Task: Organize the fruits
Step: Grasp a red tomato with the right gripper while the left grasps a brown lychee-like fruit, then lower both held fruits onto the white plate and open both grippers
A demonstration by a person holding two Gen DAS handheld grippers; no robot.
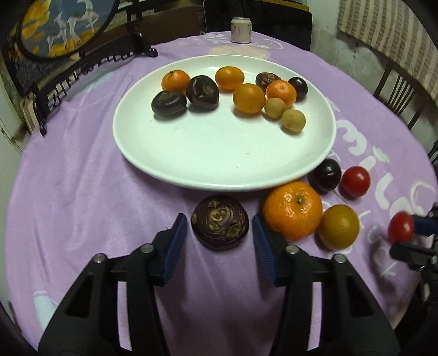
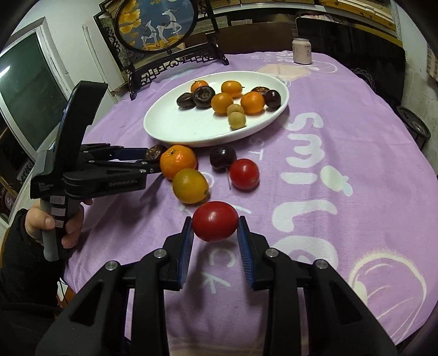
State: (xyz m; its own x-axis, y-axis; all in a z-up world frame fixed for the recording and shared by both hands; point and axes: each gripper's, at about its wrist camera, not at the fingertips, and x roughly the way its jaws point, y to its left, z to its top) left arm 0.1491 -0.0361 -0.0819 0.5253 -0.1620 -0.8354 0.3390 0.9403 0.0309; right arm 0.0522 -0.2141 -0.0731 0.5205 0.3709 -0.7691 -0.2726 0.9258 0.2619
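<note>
A white plate holds several oranges, dark chestnuts and small tan fruits; it also shows in the right wrist view. My left gripper is open around a dark water chestnut on the cloth, its pads apart from it. Beside it lie a big orange, a yellow-orange fruit, a dark plum and a red tomato. My right gripper is shut on a red tomato, lifted above the cloth; it shows at the left view's right edge.
A purple cloth covers the round table. A can stands at the far edge. A framed deer picture on a black stand is at the back left. Chairs surround the table.
</note>
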